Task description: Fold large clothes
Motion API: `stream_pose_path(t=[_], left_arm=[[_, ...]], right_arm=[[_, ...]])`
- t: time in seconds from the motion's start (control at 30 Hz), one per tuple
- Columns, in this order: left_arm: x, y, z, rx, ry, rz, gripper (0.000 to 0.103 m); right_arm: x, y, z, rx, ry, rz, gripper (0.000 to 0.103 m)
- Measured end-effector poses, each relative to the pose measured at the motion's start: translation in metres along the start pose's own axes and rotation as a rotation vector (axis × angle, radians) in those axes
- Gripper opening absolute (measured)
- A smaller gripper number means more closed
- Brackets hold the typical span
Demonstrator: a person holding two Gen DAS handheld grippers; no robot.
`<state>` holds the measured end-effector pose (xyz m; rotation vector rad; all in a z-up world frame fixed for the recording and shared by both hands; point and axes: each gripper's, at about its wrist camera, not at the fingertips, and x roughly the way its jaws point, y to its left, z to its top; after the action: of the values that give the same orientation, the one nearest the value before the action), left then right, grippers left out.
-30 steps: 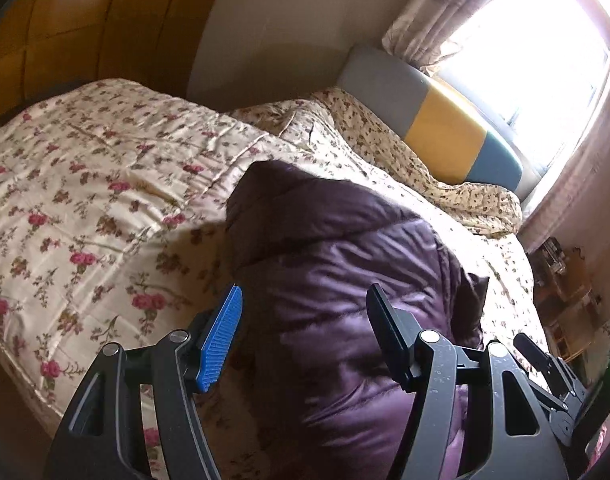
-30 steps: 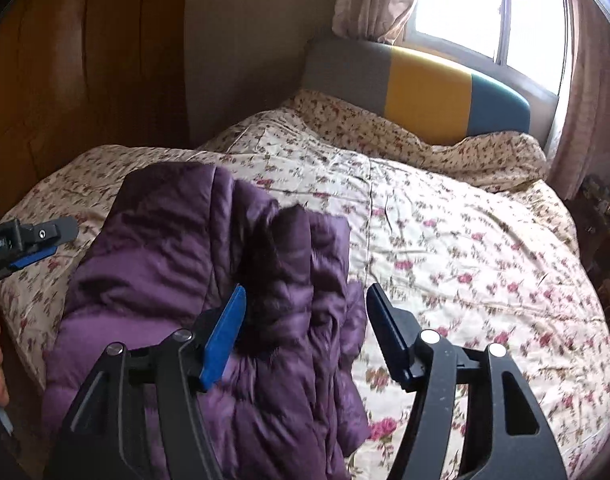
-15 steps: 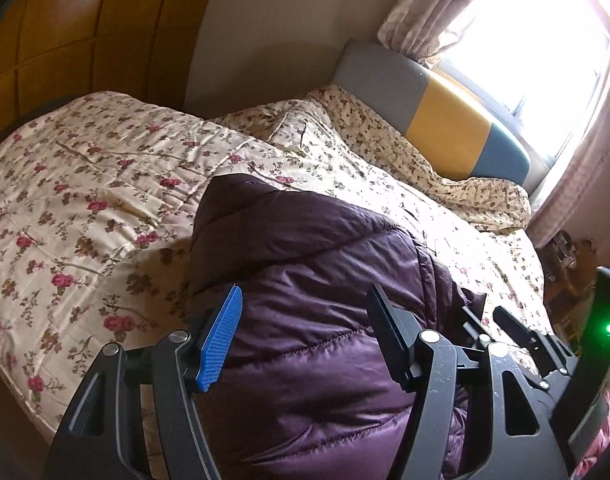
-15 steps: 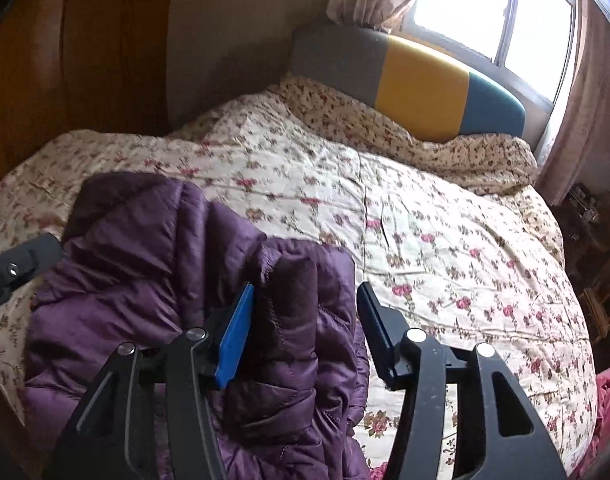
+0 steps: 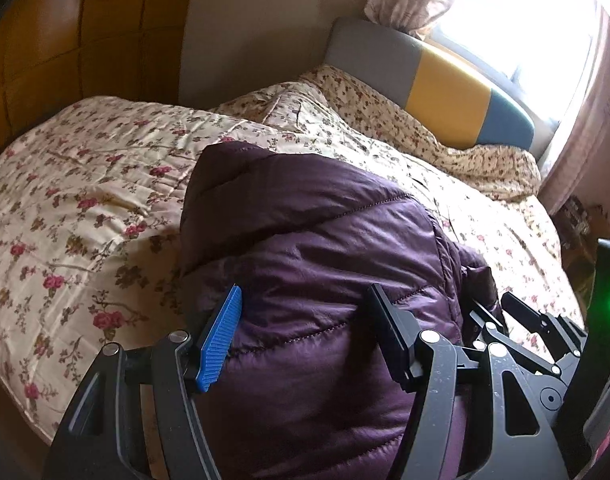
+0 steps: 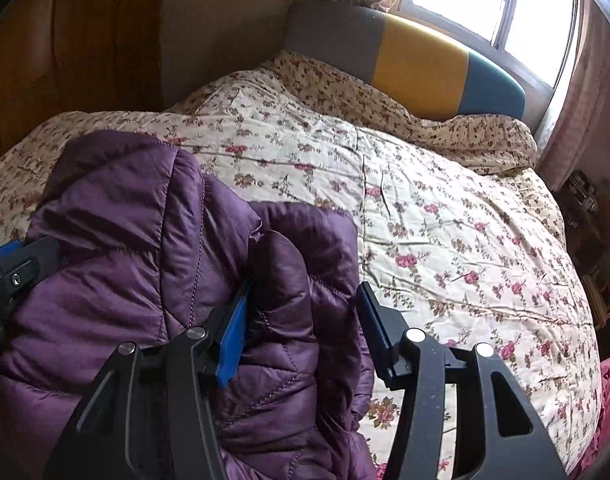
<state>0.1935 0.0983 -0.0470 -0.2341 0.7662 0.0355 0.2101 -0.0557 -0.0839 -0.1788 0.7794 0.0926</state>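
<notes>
On the floral quilt [image 6: 445, 208], near its front edge, the purple padded jacket [image 6: 137, 264] lay bunched, presumably for folding. Both grippers pitched downward over it. Left gripper [image 5: 305, 328] stood wide, straddling the padding without pinching. Right gripper [image 6: 303, 320] had been narrowing around a fold (contact on the far pad unclear).

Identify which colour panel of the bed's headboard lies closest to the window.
The blue panel, at the right end of the headboard. The yellow panel is in the middle, and the grey panel is at the far left, by the wall.
</notes>
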Motion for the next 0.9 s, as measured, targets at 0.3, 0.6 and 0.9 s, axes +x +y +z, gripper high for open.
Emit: stream_pose_path(t=[0.3, 0.6, 0.9], left_arm=[[0.024, -0.011, -0.014, 0.118, -0.004, 0.042, 0.066], [0.044, -0.008, -0.023, 0.101, -0.012, 0.052, 0.068], [0.036, -0.002, -0.019, 0.080, 0.000, 0.052, 0.081]], right_arm=[[0.031, -0.005, -0.015, 0.037, -0.004, 0.041, 0.053], [0.055, -0.005, -0.019, 0.053, -0.007, 0.092, 0.054], [0.037, -0.004, -0.016, 0.030, -0.019, 0.053, 0.065]])
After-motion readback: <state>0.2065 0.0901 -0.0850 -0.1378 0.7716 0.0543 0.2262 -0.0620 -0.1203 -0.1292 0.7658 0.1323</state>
